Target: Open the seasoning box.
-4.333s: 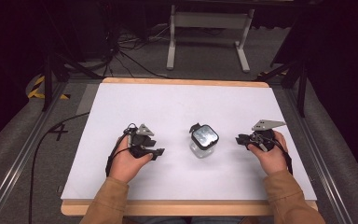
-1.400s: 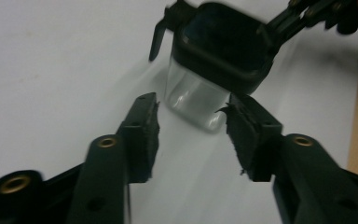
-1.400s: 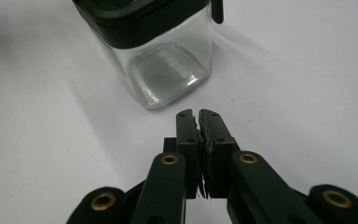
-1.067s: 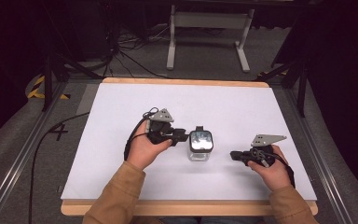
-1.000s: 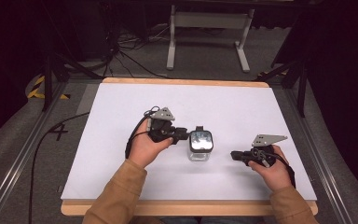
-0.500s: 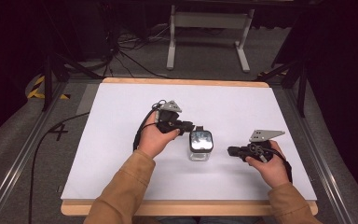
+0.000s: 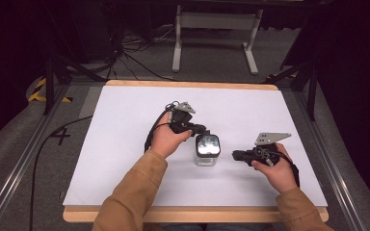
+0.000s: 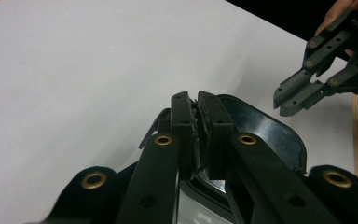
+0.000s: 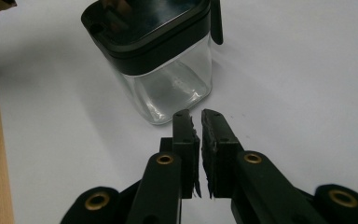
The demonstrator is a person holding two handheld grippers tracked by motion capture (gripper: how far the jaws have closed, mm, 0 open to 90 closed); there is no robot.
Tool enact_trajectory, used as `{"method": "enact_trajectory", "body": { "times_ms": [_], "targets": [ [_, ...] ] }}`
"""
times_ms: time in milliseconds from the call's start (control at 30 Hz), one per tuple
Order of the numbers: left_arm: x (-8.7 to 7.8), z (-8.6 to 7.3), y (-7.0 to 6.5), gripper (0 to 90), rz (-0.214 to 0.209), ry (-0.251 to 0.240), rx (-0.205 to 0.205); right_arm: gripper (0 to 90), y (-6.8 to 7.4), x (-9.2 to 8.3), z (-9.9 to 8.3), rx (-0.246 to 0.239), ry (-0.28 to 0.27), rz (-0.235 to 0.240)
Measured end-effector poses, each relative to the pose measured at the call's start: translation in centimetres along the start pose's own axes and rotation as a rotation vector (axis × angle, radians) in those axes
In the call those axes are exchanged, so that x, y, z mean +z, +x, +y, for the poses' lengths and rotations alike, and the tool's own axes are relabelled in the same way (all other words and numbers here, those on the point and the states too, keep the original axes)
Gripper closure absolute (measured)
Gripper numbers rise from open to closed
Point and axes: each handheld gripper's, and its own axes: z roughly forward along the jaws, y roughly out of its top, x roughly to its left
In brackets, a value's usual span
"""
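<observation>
A clear square jar [image 7: 206, 150] with a black lid [image 9: 144, 23] stands upright near the middle of the white desk [image 7: 120, 130]. The left tool [image 8: 198, 116] sits at the lid's edge, jaws nearly together; whether they pinch the lid cannot be told. The right tool [image 9: 196, 126] lies just beside the jar, jaws almost closed on nothing, not touching it.
</observation>
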Motion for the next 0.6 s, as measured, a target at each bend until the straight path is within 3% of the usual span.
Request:
{"method": "enact_trajectory", "body": {
  "times_ms": [167,267,367,600],
  "targets": [
    [0.6,0.2,0.3,83.7,0.002,-0.007,-0.013,84.2,0.0,-0.1,-0.1,0.003,-0.001,-0.001],
    [1.1,0.5,0.0,83.6,0.005,-0.001,0.000,84.0,-0.1,-0.1,-0.1,0.003,-0.003,-0.002],
    [1.3,0.8,0.1,82.7,0.036,0.018,0.016,83.9,-0.1,-0.2,-0.2,0.008,-0.004,0.000],
    [1.6,0.9,0.2,82.7,0.033,0.013,0.001,83.8,-0.1,0.1,-0.3,0.013,0.002,0.008]
  ]
}}
